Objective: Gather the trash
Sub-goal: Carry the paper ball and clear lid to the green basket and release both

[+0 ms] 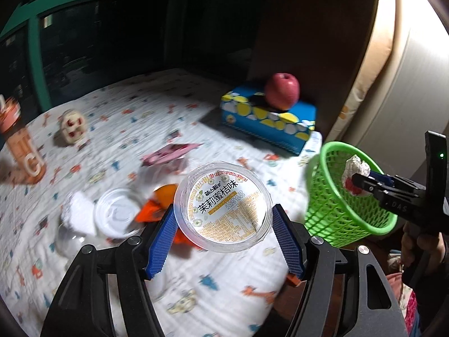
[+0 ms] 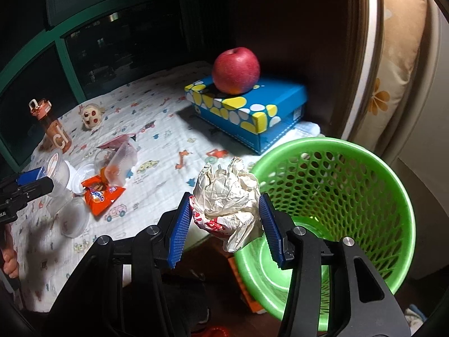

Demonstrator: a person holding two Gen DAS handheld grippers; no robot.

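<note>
Trash is in both our tongs. Our left tongs (image 1: 223, 219), low in the middle of the left view, are closed on a clear jelly cup (image 1: 223, 206) with a printed lid, held up above the bed (image 1: 196, 286). Our right tongs (image 2: 224, 221), low in the middle of the right view, squeeze a crumpled paper wrapper (image 2: 228, 199) right by the rim of the green basket (image 2: 364, 174), which fills the lower right. More trash lies on the bed at the left of that view: an orange snack bag (image 2: 102, 193) and clear plastic tubs (image 2: 123, 160). Near the top, a red apple (image 2: 235, 70) sits on a blue box (image 2: 252, 106).
</note>
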